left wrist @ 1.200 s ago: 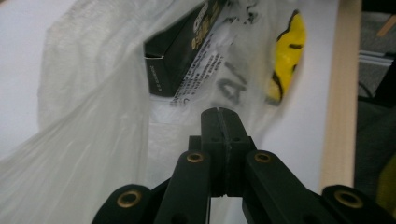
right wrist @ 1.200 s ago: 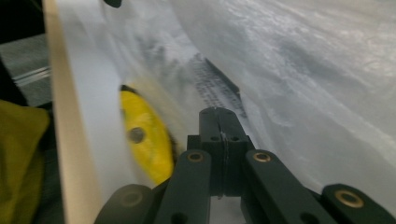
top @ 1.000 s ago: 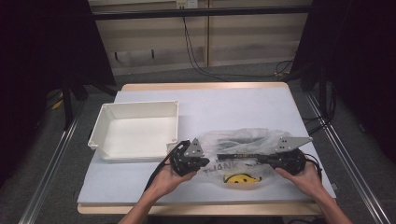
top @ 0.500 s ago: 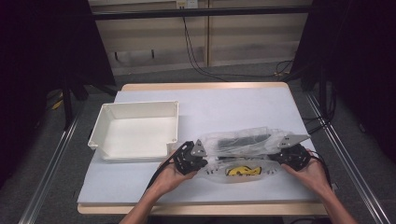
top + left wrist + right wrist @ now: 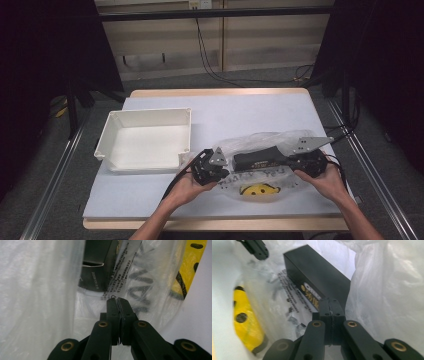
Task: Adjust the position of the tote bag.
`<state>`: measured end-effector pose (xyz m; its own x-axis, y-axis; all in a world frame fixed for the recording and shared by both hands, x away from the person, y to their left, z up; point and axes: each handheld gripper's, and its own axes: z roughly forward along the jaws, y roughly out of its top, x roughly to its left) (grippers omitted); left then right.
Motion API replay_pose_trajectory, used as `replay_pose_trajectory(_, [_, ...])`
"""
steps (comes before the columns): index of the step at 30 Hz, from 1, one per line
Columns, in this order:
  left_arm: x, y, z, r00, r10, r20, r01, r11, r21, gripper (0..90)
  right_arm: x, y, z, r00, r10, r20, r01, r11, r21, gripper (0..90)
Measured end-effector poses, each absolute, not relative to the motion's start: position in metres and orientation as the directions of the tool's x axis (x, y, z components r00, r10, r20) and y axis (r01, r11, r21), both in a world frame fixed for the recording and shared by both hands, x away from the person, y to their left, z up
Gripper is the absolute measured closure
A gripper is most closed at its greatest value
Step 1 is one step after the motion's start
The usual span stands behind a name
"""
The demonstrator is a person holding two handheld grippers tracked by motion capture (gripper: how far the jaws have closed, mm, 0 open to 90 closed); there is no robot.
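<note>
Pinching opposite ends of the clear plastic bag (image 5: 260, 165), the left gripper (image 5: 212, 167) and right gripper (image 5: 305, 160) are both clamped on its film. It sits near the table's (image 5: 225, 115) front edge with a black box (image 5: 257, 159) inside, just right of the white tray (image 5: 145, 140). Bare tabletop lies behind it.

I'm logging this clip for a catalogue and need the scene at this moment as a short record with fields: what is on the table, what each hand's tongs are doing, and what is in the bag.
surface: table with a pale cover
bag: clear plastic bag with a yellow smiley print, lying near the front edge
bag contents: long black box
left tongs: shut, pinching the bag's film at its left end
right tongs: shut on the bag's film at its right end
other item: white tray, left of the bag, nothing in it
</note>
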<state>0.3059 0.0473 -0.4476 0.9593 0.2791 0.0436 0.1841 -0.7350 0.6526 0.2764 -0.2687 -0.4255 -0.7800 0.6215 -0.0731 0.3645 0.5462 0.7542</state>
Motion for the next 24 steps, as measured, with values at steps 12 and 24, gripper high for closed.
replay_pose_trajectory(12, [0.312,0.060,-0.462,0.943,0.328,0.064,0.232,-0.780,0.581,88.6,0.285,-0.271,-0.466,-0.758,0.644,-0.105,0.475,0.655,0.588,90.0])
replay_pose_trajectory(24, [0.303,0.088,-0.463,0.933,0.349,0.087,0.253,-0.808,0.532,90.0,0.284,-0.310,-0.466,-0.661,0.740,-0.121,0.577,0.605,0.549,90.0])
